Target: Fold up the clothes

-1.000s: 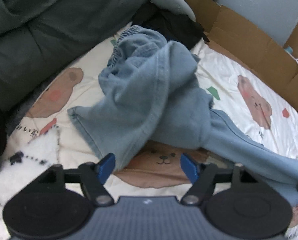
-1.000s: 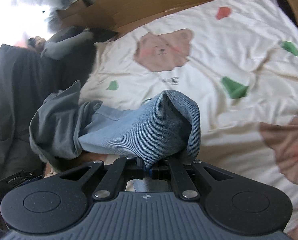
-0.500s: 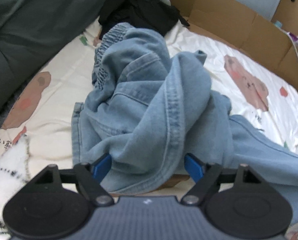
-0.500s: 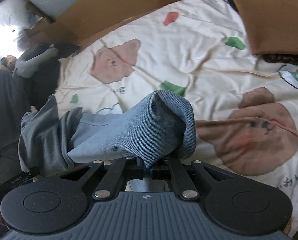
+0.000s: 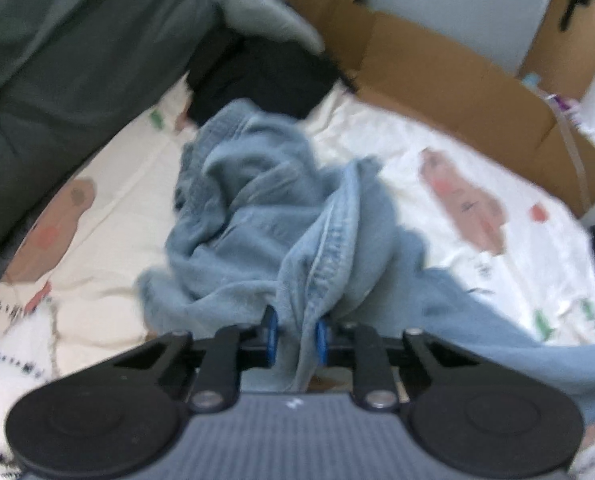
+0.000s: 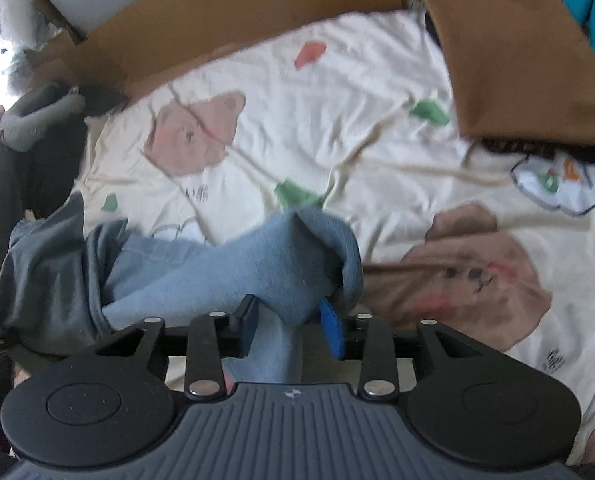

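Observation:
Light blue jeans (image 5: pixel 257 216) lie crumpled in a heap on the cream bear-print sheet (image 5: pixel 477 152). In the left wrist view my left gripper (image 5: pixel 295 334) is shut on a seamed fold of the jeans at the near side of the heap. One leg trails off to the right (image 5: pixel 497 320). In the right wrist view my right gripper (image 6: pixel 289 326) stands open, its blue pads (image 6: pixel 331 330) apart. A bunched end of the jeans (image 6: pixel 257 268) still hangs loosely between the fingers. Both views are blurred by motion.
A dark green couch (image 5: pixel 57 60) borders the sheet on the left. Black and grey garments (image 5: pixel 257 76) lie at the far end. Cardboard panels (image 5: pixel 457 84) wall the far and right sides (image 6: pixel 517 60). A white fluffy item (image 5: pixel 9 344) sits near left.
My left gripper has closed on a fold of the jeans, having stood open around it before. My right gripper's fingers have parted from their shut grip on the jeans' end.

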`<state>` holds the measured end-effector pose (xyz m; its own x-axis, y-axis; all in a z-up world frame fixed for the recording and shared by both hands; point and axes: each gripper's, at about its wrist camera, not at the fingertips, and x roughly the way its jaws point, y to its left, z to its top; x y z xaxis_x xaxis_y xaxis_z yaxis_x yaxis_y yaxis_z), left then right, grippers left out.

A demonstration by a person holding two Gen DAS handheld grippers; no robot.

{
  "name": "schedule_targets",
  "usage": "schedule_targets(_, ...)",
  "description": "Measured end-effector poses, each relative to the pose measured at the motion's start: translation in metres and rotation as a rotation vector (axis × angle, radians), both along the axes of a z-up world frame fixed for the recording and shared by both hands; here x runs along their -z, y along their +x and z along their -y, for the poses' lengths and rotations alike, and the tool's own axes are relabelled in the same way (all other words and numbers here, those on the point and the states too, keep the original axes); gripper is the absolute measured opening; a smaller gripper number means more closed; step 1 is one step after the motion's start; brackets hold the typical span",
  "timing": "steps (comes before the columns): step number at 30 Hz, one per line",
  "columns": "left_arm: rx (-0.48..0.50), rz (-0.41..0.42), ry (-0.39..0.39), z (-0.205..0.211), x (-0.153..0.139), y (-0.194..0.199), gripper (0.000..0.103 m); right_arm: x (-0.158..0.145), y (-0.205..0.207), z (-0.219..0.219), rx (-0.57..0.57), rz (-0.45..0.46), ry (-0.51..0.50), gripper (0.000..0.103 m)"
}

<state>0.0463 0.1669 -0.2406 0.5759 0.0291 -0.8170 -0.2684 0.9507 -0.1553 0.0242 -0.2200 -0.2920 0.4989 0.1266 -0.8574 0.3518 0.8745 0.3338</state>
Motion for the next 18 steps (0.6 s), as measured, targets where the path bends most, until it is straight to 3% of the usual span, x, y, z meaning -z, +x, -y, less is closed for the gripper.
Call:
schedule_targets(4,0.100,0.066,-0.050,0.020,-0.034,-0.001,0.017,-0.010,0.000,0.003,0.021,0.036,-0.034,0.045)
schedule_targets(9,0.216,0.117,-0.109,0.054,-0.061,0.012,0.017,-0.021,0.006,-0.008,-0.054,0.113,0.042,0.045)
schedule_targets(18,0.325,0.115,-0.219,0.107,-0.055,0.050,0.017,-0.024,0.022,-0.050,-0.283,0.211,0.173,0.045)
